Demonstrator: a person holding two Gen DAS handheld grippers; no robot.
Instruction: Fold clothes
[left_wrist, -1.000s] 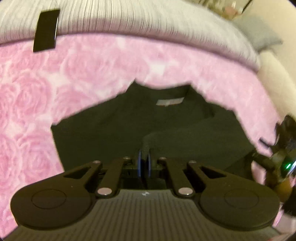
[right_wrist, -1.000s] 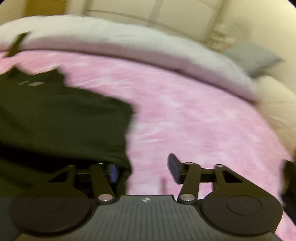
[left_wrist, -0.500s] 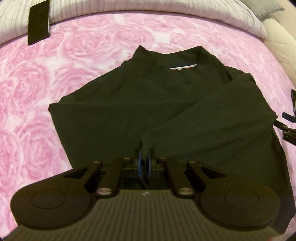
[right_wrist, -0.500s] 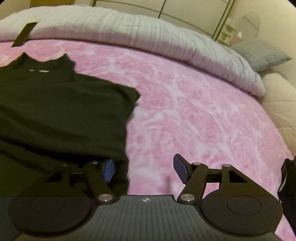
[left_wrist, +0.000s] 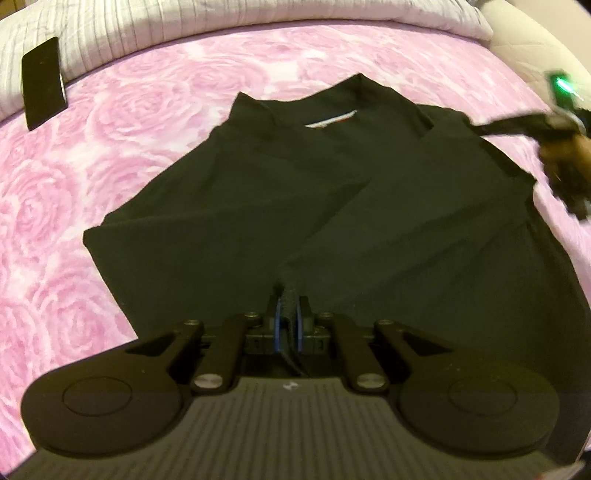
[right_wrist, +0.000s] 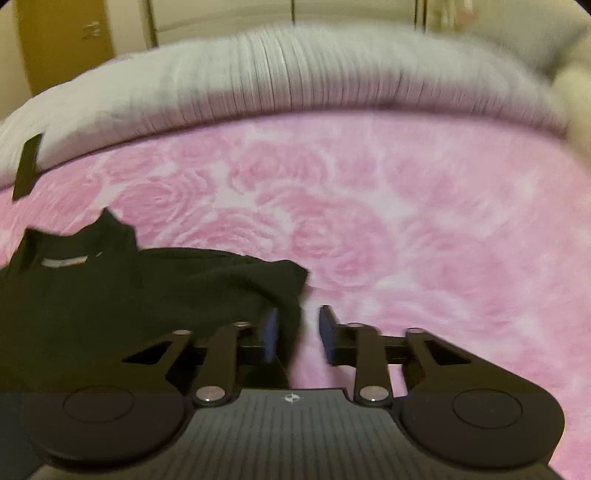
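Observation:
A black shirt (left_wrist: 258, 203) lies spread on a pink rose-patterned blanket (left_wrist: 55, 184), collar and white label (left_wrist: 328, 122) at the far end. My left gripper (left_wrist: 288, 306) is shut on a bunched fold of the shirt's dark fabric, which runs back between the blue pads. In the right wrist view the shirt (right_wrist: 110, 295) fills the lower left. My right gripper (right_wrist: 295, 328) sits at the shirt's right shoulder edge with its jaws closing. The fabric edge is between them against the left pad, and the right pad stands clear of it.
A flat black slab like a phone (left_wrist: 42, 83) lies at the blanket's far left edge, against a ribbed grey-white duvet (right_wrist: 295, 74). Bare pink blanket (right_wrist: 406, 240) stretches right of the shirt. A hand (left_wrist: 565, 151) with the other gripper shows at the left wrist view's right edge.
My right gripper slid along the shirt's right edge up to the shoulder and its jaws narrowed a lot. The left gripper kept its hold and rolled a little.

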